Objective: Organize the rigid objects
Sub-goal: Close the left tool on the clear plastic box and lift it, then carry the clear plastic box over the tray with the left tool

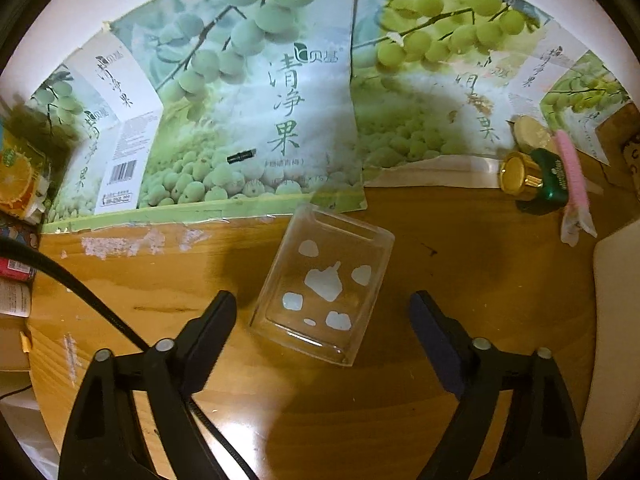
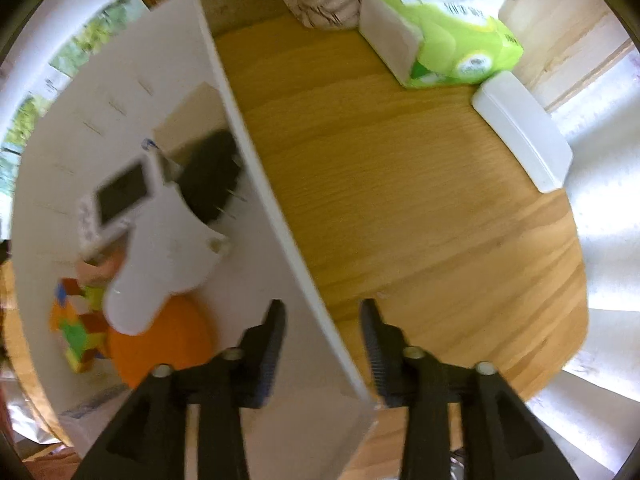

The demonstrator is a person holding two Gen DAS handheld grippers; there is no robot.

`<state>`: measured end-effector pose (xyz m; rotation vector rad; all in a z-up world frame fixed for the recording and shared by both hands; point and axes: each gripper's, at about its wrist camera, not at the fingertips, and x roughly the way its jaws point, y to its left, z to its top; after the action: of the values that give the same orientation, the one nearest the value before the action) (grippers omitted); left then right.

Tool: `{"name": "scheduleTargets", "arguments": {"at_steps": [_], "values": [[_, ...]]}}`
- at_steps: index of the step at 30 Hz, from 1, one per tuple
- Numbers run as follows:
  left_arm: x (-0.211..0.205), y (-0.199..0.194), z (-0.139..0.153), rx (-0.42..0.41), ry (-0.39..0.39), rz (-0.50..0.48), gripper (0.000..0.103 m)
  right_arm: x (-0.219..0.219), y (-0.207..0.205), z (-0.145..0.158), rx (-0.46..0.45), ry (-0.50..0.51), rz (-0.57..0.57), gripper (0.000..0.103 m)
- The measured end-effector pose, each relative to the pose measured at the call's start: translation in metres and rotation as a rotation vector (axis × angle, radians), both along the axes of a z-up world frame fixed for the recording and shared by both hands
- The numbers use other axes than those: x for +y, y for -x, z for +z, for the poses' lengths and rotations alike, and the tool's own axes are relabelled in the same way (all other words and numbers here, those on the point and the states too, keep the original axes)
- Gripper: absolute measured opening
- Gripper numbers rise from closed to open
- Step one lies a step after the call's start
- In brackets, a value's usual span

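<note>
In the left wrist view a clear plastic case [image 1: 324, 286] with white cut-out shapes lies on the wooden table, just ahead of and between the fingers of my left gripper [image 1: 324, 312], which is open and empty. A green bottle with a gold cap [image 1: 536, 182] and a pink comb [image 1: 572, 172] lie at the far right. In the right wrist view my right gripper [image 2: 324, 320] is open, its fingers either side of the rim of a white bin [image 2: 264, 184]. The bin holds a white handheld device [image 2: 160, 232], a black plug [image 2: 216, 176], an orange disc [image 2: 160, 340] and a coloured cube [image 2: 76, 332].
Flattened green fruit-print cartons [image 1: 248, 112] cover the far table. An orange juice box [image 1: 20, 176] and clutter stand at the left edge. In the right wrist view a green tissue pack [image 2: 444, 28] and a white oblong box [image 2: 520, 128] lie at the far right on the wood.
</note>
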<state>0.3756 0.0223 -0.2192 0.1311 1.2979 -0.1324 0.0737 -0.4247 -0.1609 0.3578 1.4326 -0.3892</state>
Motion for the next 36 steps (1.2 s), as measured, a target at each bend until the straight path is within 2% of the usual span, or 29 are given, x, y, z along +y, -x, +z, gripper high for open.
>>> {"name": "scheduleTargets", "arguments": {"at_steps": [6, 11, 18, 23, 31, 36], "values": [[-0.001, -0.004, -0.002, -0.048, 0.029, 0.025, 0.066, 0.007, -0.008, 0.006, 0.002, 0.038, 0.054, 0.043], [0.000, -0.004, -0.002, -0.052, 0.029, 0.022, 0.065, 0.010, -0.014, 0.004, 0.013, 0.047, 0.057, 0.042], [0.000, 0.002, 0.008, -0.084, 0.061, 0.023, 0.063, 0.005, -0.017, 0.004, 0.037, 0.083, 0.048, 0.019], [-0.001, 0.016, 0.025, -0.137, 0.098, 0.010, 0.063, 0.000, -0.016, 0.003, 0.033, 0.077, 0.065, 0.018], [-0.015, 0.049, 0.060, -0.247, 0.199, -0.003, 0.063, 0.001, -0.016, 0.003, 0.027, 0.063, 0.112, 0.016], [-0.028, 0.071, 0.080, -0.274, 0.206, -0.005, 0.063, 0.002, -0.015, 0.004, 0.021, 0.051, 0.149, 0.014]]}}
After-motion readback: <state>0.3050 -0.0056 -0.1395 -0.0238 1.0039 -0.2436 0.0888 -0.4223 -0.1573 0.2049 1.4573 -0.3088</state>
